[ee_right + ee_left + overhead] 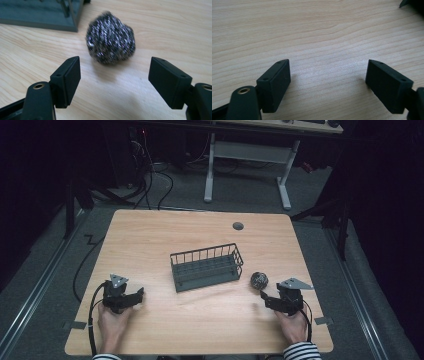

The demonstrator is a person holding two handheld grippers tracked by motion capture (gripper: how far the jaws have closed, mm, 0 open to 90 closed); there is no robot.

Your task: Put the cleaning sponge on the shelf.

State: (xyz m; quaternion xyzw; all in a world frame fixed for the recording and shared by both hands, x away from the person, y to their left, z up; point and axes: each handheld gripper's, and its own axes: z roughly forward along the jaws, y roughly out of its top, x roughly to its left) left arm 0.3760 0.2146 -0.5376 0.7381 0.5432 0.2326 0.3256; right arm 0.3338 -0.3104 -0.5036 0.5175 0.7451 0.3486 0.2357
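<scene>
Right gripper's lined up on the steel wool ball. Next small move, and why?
Probably ease the right gripper forward until its jaws straddle the steel wool ball, then close. The jaws stand open, the ball lies on the table just ahead of them, untouched, beside the wire basket.

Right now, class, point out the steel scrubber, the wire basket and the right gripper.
steel scrubber (110, 37), right gripper view, middle of the wad.
wire basket (206, 254), high view, far rim.
right gripper (266, 299), high view, midway between the tips of its open jaws.

Light wooden table (150, 235) with grey wire basket (206, 266) and steel-wool ball (259, 280).
</scene>
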